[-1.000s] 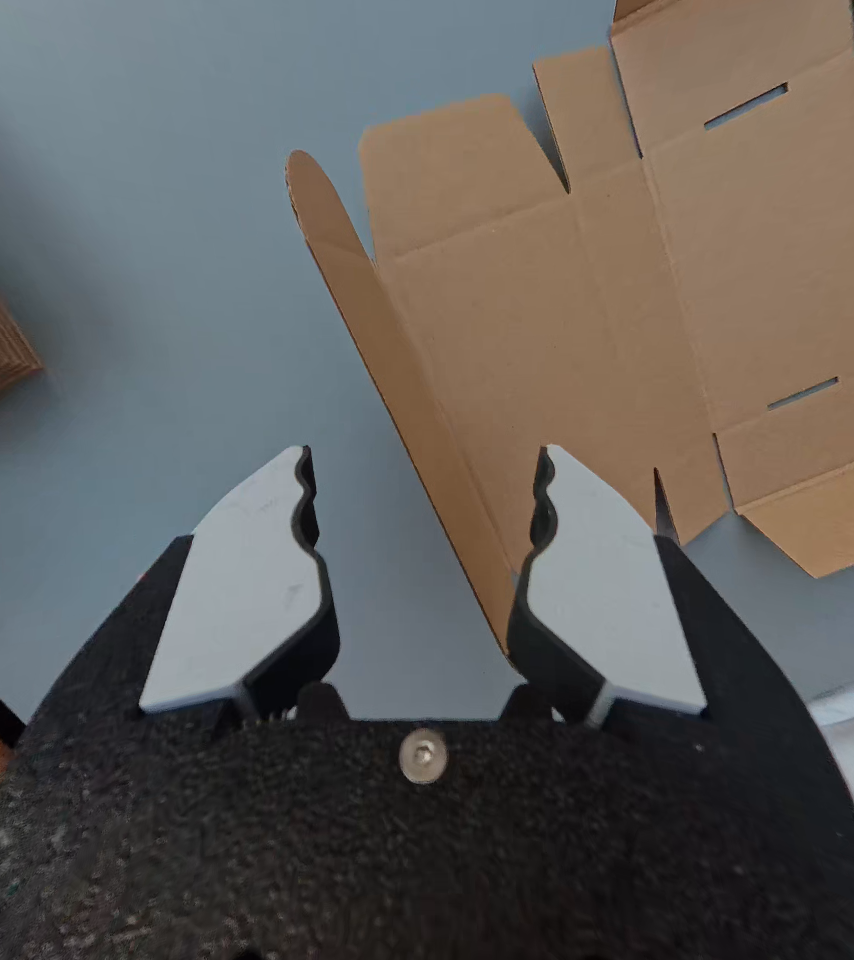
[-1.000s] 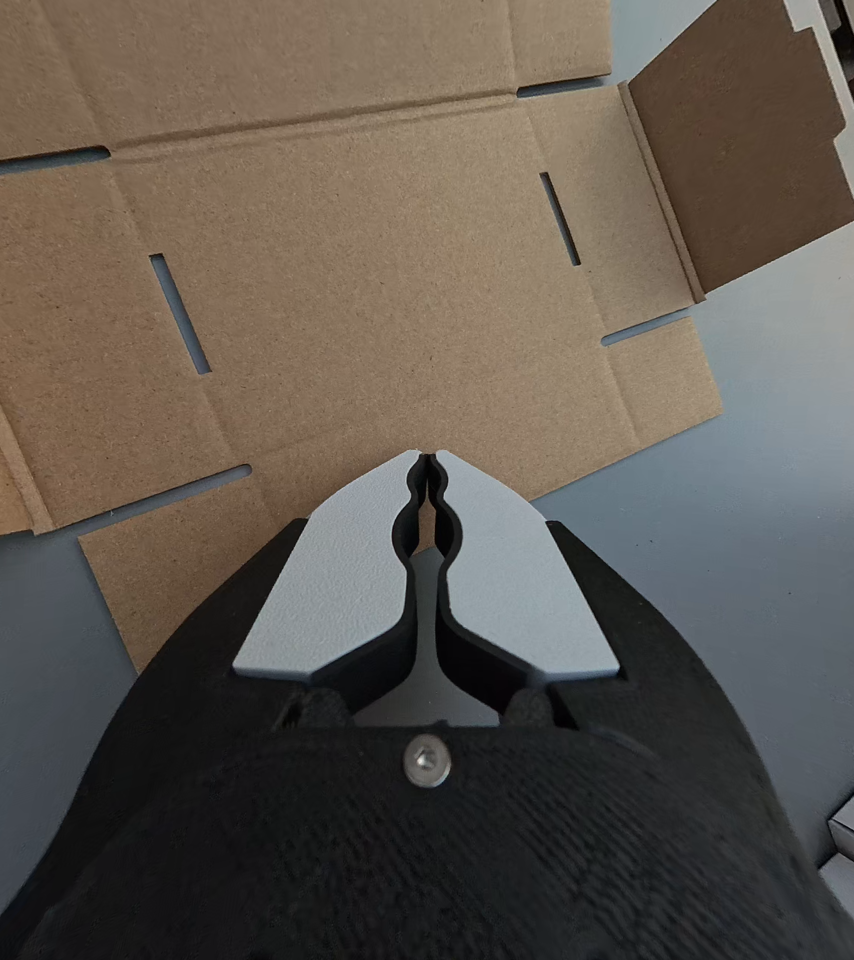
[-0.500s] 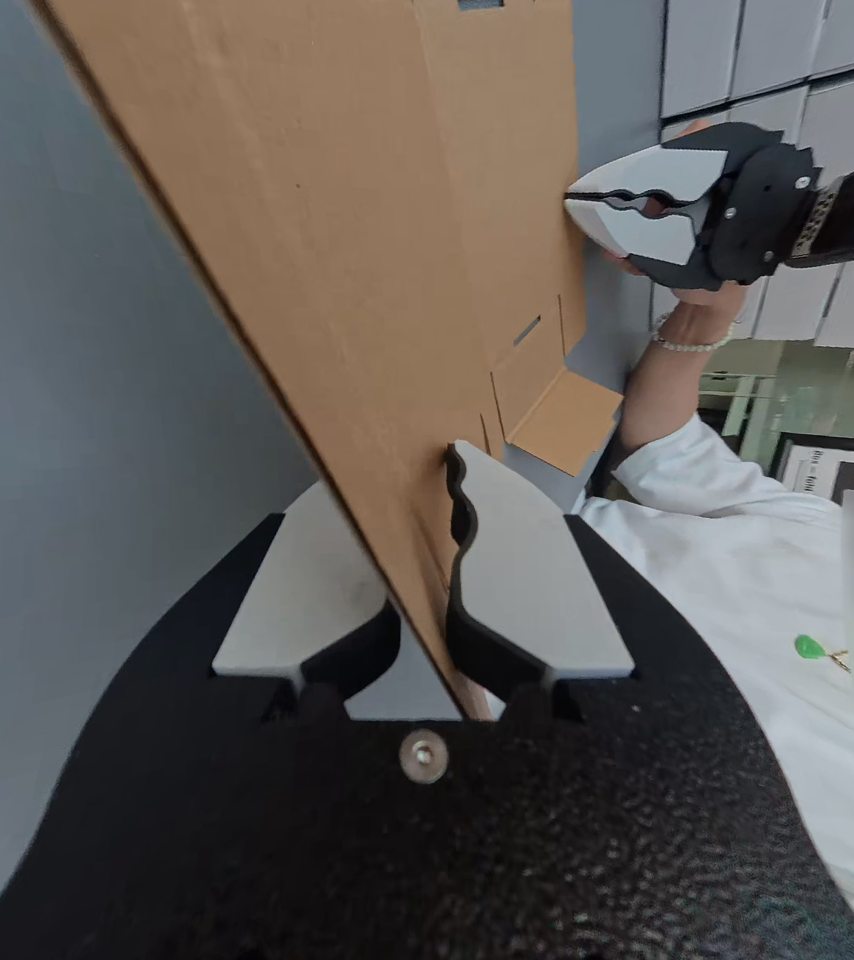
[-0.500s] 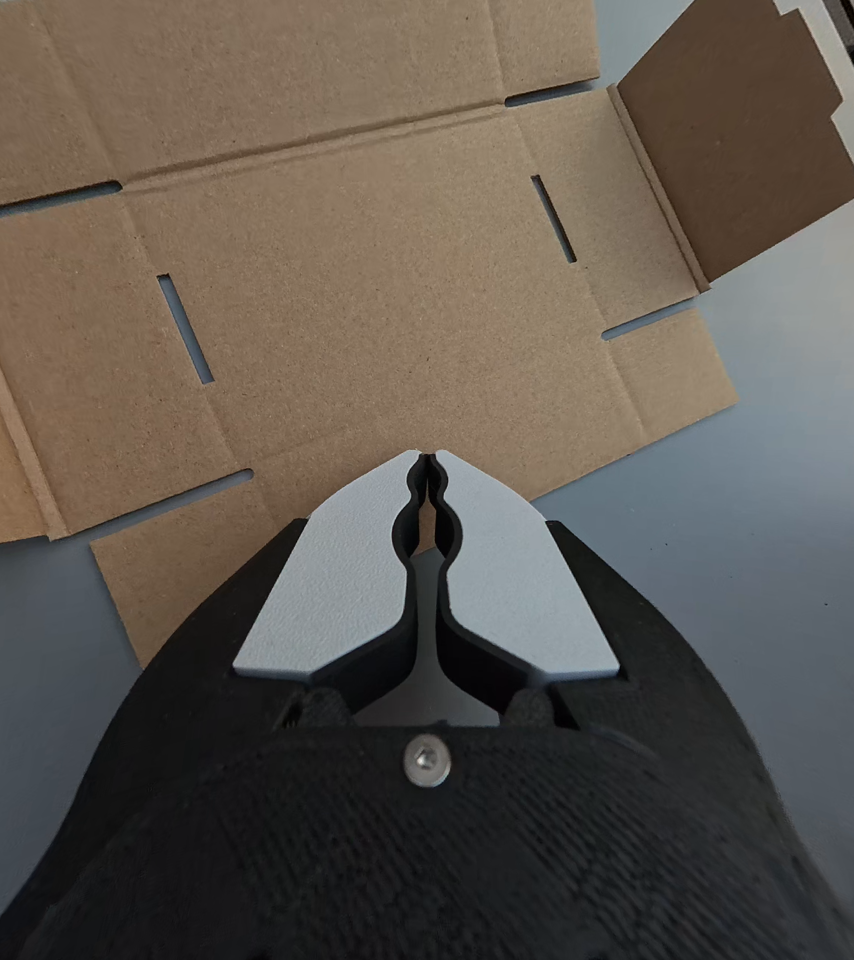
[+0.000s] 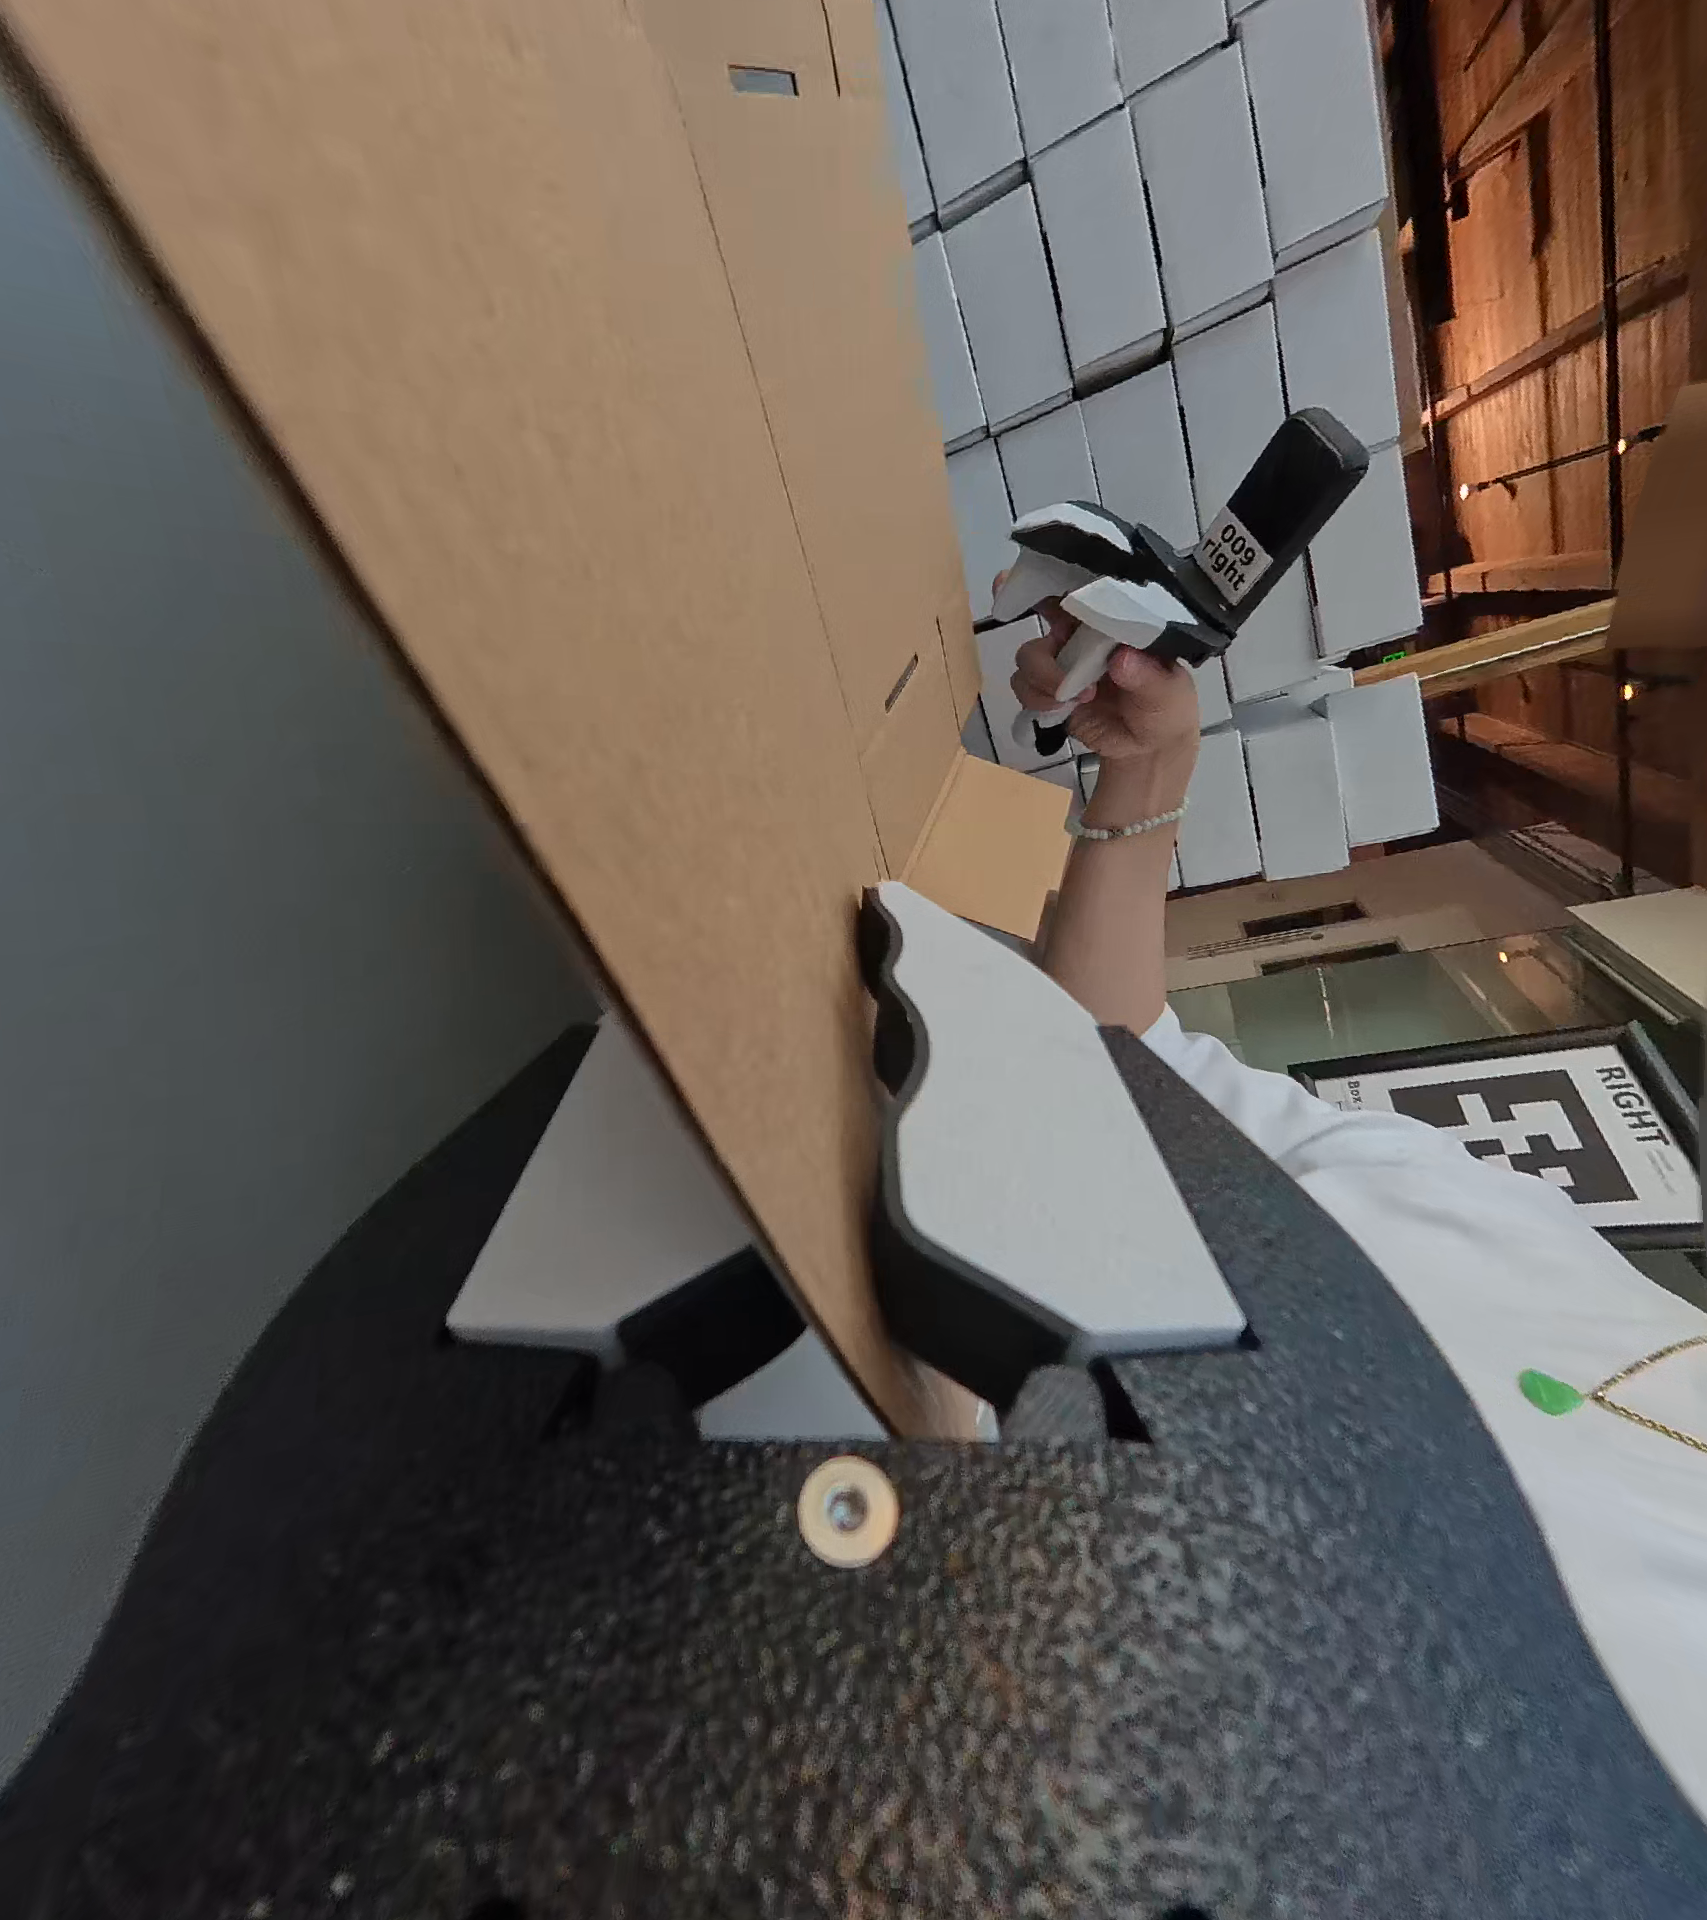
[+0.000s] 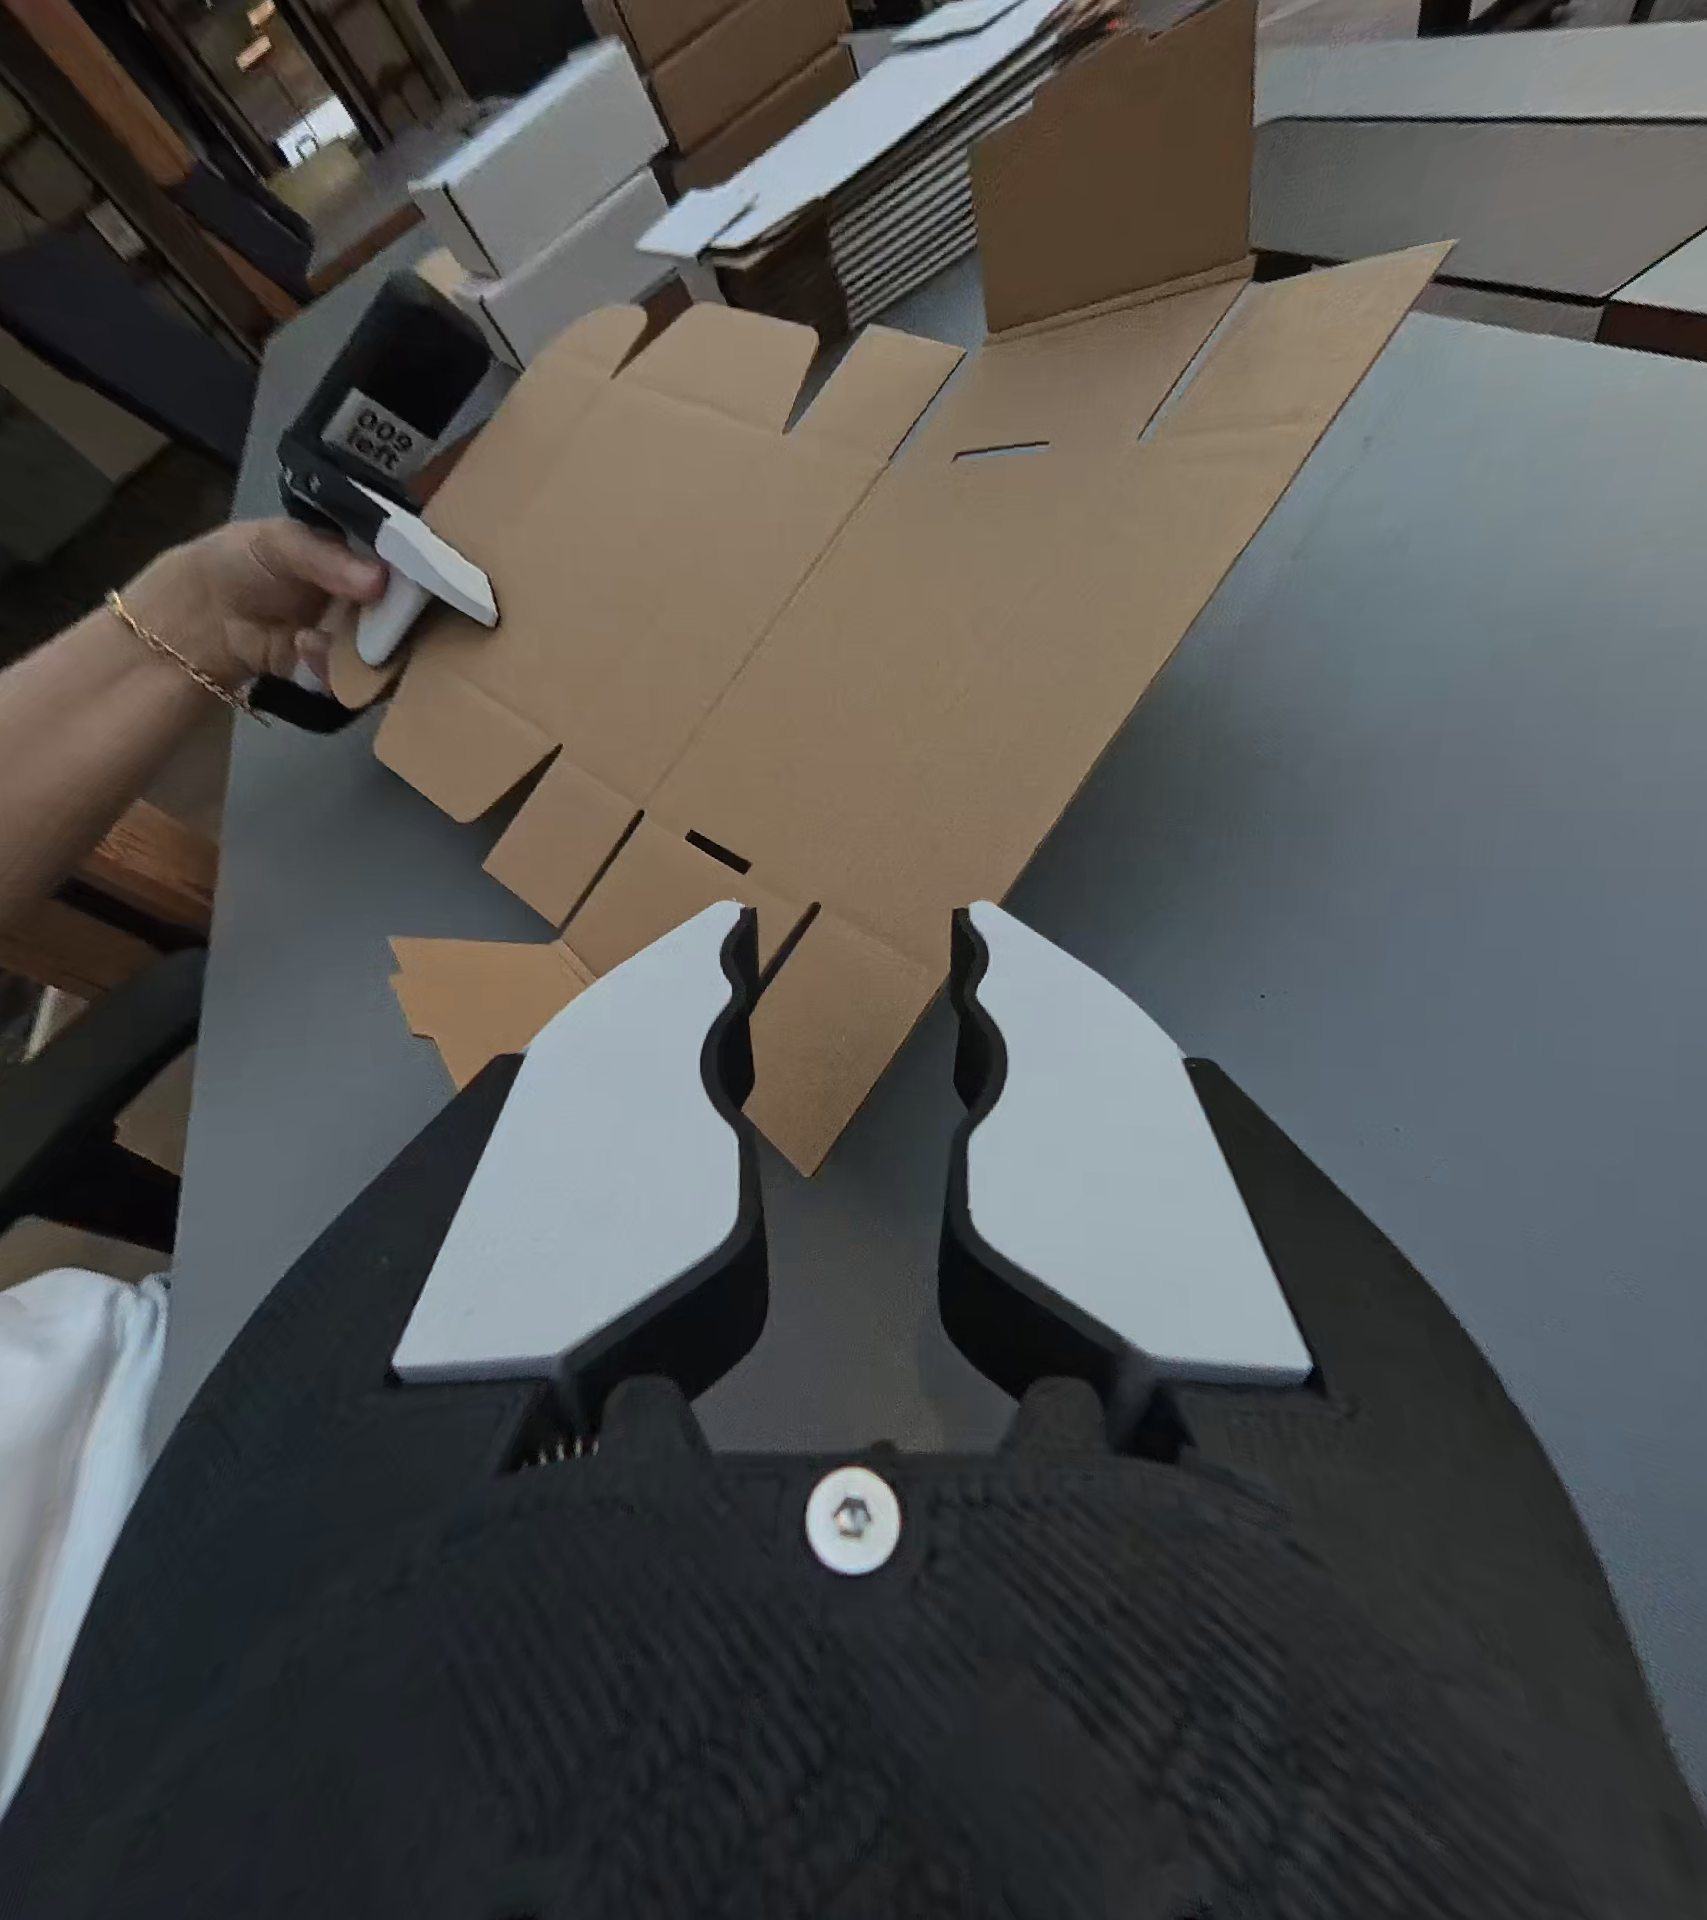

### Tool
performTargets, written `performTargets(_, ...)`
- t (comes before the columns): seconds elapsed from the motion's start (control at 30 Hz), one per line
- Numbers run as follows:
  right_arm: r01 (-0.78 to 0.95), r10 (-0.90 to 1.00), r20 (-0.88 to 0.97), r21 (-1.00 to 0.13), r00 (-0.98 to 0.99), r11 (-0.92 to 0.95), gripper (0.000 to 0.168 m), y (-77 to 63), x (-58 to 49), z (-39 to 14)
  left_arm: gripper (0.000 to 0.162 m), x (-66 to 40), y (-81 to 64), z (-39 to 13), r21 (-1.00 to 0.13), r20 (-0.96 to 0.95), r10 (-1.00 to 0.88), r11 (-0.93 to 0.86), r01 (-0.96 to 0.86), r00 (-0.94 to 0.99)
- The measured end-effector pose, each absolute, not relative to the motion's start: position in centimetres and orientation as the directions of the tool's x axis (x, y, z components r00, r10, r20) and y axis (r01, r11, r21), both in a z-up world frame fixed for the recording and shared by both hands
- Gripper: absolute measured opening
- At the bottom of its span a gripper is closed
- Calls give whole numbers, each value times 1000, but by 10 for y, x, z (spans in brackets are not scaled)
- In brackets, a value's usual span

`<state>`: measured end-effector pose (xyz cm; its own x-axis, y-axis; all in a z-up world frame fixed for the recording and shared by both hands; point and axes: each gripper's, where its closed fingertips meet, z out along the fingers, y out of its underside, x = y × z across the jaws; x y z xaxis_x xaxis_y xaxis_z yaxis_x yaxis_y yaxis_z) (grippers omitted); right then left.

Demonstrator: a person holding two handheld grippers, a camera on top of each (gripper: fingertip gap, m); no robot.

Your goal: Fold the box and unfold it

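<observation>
The brown cardboard box (image 6: 828, 623) lies unfolded and flat on the grey table (image 6: 1503, 831), with one far flap standing up. My left gripper (image 5: 818, 935) is shut on the box's left edge panel (image 5: 516, 416), which runs between its fingers and hides the left fingertip. It also shows in the right wrist view (image 6: 433, 566), clamped on that edge. My right gripper (image 6: 851, 920) is open and empty, held above the near corner of the box. It shows far off in the left wrist view (image 5: 1077, 566), off the cardboard.
A stack of flat cardboard sheets (image 6: 880, 197) and white boxes (image 6: 537, 177) stand at the table's far edge. A wall of stacked white boxes (image 5: 1140, 260) is behind. The person's arm (image 6: 49, 707) reaches in from the left. Bare table lies to the right.
My right gripper has opened, let go of the near flap and pulled back and up. My left gripper stays shut on the edge panel.
</observation>
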<state>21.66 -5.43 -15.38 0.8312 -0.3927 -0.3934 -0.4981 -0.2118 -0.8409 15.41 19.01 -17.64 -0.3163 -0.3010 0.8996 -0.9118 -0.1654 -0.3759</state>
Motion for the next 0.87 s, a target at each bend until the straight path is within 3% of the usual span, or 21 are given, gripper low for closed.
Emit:
performTargets(0.03,-525,-384,-434,-834,815,-172,39,-58,221,-146,4,153,191,-172,-405,891,-298,-180,-896,-343)
performTargets(0.17,-632,-376,-550,-763,746,-137,44,-65,237,-132,4,148,189,-163,-478,862,-303,-220,-850,-406)
performTargets(0.37,-697,-287,-635,-655,717,-291,43,-43,228,-139,4,136,175,-162,-526,845,-271,-271,-806,-460)
performTargets(0.4,-701,-293,-637,-640,713,-315,38,-40,226,-143,4,134,172,-162,-535,841,-262,-276,-799,-472)
performTargets(0.47,-700,-260,-652,-630,712,-337,10,-33,221,-142,4,129,169,-165,-547,835,-264,-294,-784,-483)
performTargets(0.57,-701,-152,-704,-612,694,-366,3,-25,207,-131,7,122,171,-176,-563,816,-342,-281,-778,-467)
performTargets(0.67,-673,-209,-668,-573,714,-468,2,-31,209,-142,50,105,180,-173,-587,778,-404,-198,-785,-480)
performTargets(0.8,-645,-244,-660,-473,711,-599,3,-43,212,-144,51,106,237,-145,-779,465,-727,-64,-624,-505)
performTargets(0.87,-621,-271,-642,-414,718,-665,3,-46,218,-146,32,107,251,-107,-864,267,-821,27,-502,-504)
